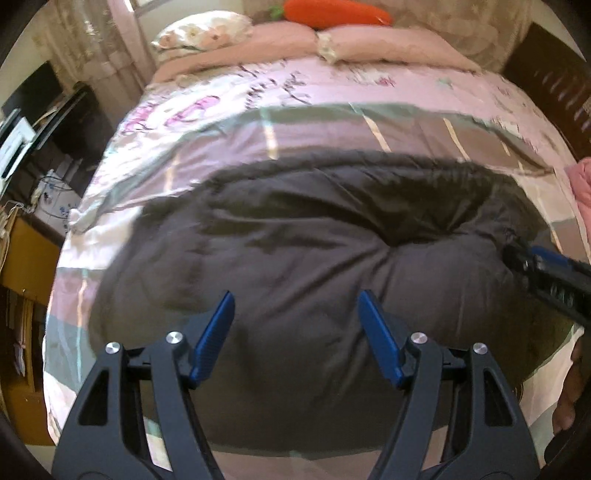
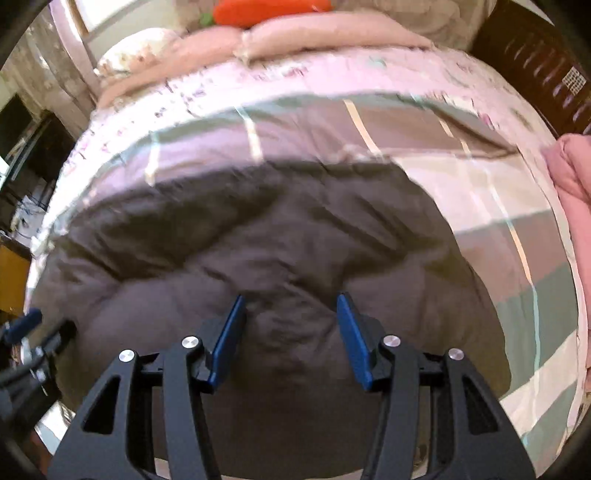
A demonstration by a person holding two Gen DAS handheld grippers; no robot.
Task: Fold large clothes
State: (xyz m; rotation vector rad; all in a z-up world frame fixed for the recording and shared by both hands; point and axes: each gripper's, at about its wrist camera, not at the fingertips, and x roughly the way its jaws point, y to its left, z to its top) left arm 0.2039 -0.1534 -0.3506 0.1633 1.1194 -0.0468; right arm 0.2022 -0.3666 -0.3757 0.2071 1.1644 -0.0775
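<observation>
A large dark grey padded garment [image 1: 295, 236] lies bunched on the bed, also filling the right wrist view [image 2: 258, 251]. My left gripper [image 1: 296, 299] is open and empty, jaws wide apart just above the garment's near part. My right gripper [image 2: 291, 301] is open, its blue fingers either side of a raised fold of the garment; I cannot tell if they touch it. The right gripper also shows at the right edge of the left wrist view [image 1: 546, 273], at the garment's right side. The left gripper shows at the left edge of the right wrist view [image 2: 26, 332].
The bed has a pink, grey and white striped cover [image 1: 332, 125]. Pink pillows [image 1: 369, 44] and an orange carrot plush [image 1: 336, 13] lie at the head. A pink cloth [image 2: 572, 192] sits at the right edge. Dark furniture [image 1: 44, 122] stands left of the bed.
</observation>
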